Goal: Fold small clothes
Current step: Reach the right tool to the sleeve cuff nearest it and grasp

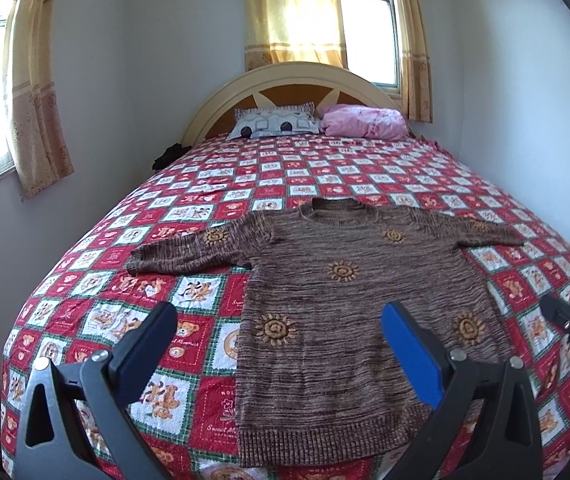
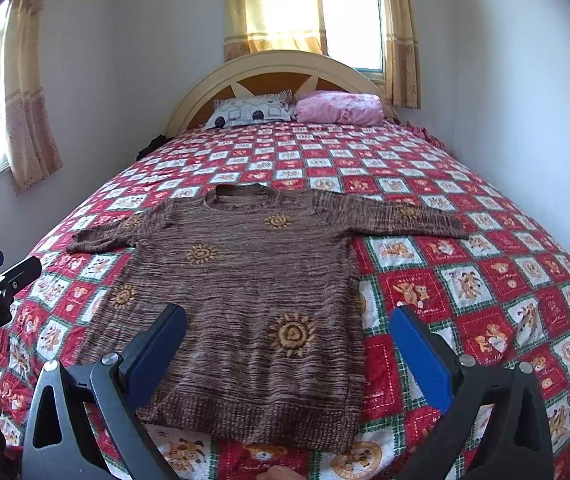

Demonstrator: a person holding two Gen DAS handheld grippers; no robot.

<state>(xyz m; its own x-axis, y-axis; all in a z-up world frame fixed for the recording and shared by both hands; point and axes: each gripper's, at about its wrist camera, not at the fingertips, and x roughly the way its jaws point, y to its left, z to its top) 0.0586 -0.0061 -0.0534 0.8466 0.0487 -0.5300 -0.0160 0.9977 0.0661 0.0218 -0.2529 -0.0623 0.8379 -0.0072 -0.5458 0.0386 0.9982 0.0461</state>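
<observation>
Red-and-white checked quilt point(image 1: 325, 168) covers the bed ahead of both claws; brown knitted sweater point(image 1: 349, 300) lies flat on it, sleeves spread, hem nearest, just beyond the left claw point(image 1: 279, 332) and right claw point(image 2: 289, 332); both claws are spread wide, gripping nothing, hovering over the hem end.

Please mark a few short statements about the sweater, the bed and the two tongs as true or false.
1. The sweater lies flat with both sleeves spread out. True.
2. The left tongs are shut on the hem. False: they are open, holding nothing.
3. A pink pillow lies by the headboard. True.
4. The right tongs grip a sleeve. False: they are open, above the sweater's lower part.
5. The quilt is plain blue. False: it is red and white checked.
</observation>
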